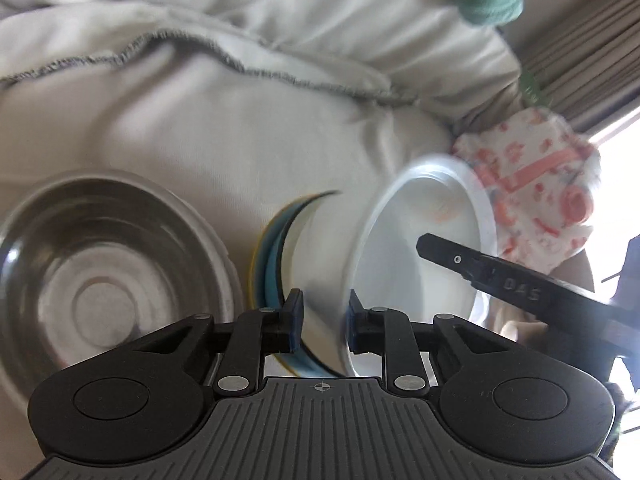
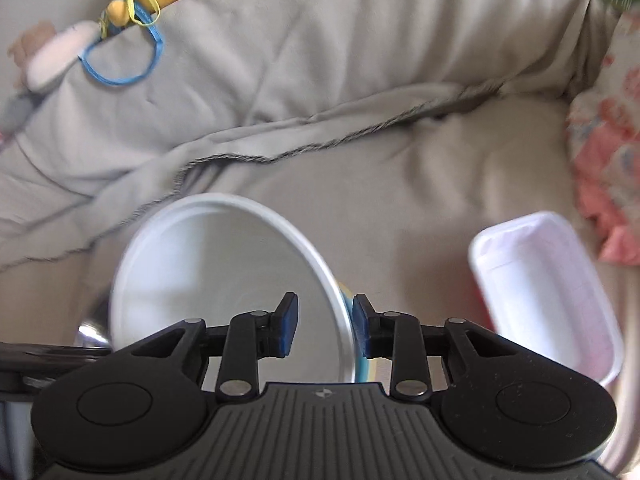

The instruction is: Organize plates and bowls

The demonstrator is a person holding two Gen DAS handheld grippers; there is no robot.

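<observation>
A white bowl point(image 1: 420, 240) sits tilted inside a bowl with a blue and yellow rim point(image 1: 274, 268), and both are lifted off the pale bedding. My left gripper point(image 1: 325, 320) is shut across their near walls, one pad outside the blue rim and the other at the white rim. One finger point(image 1: 444, 250) of my right gripper reaches into the white bowl from the right. In the right wrist view my right gripper point(image 2: 326, 328) is shut on the white bowl point(image 2: 208, 280) at its rim, with the blue-rimmed bowl point(image 2: 362, 372) showing just under it. A steel bowl point(image 1: 100, 276) lies to the left.
Rumpled grey-white bedding point(image 1: 240, 120) with a stitched hem covers the area. A white rectangular tub point(image 2: 548, 292) lies to the right of the bowls. A pink-patterned cloth point(image 1: 536, 184) is at the right edge, and soft toys point(image 2: 120, 20) lie at the back left.
</observation>
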